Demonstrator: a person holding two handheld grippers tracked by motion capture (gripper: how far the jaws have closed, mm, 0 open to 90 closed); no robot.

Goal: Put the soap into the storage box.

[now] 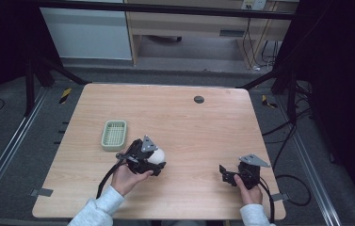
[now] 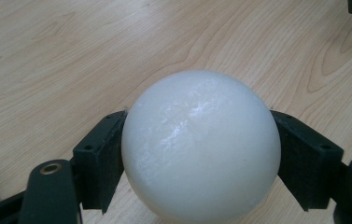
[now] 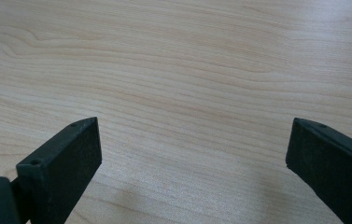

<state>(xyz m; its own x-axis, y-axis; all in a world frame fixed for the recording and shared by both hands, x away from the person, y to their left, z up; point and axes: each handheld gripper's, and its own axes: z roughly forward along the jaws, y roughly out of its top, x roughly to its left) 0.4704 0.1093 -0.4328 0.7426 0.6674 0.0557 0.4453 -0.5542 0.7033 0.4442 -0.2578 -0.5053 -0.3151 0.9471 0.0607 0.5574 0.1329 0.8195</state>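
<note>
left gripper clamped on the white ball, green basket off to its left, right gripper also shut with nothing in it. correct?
One slip: the right gripper is open, not shut. The right gripper view shows its jaws wide apart over bare table. The rest holds: the left gripper clamps the white ball, and the green basket sits to its left.

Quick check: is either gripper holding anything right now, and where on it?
The left gripper holds the white ball, its jaws pressing on opposite sides at the widest part. The right gripper is open over bare table.
</note>
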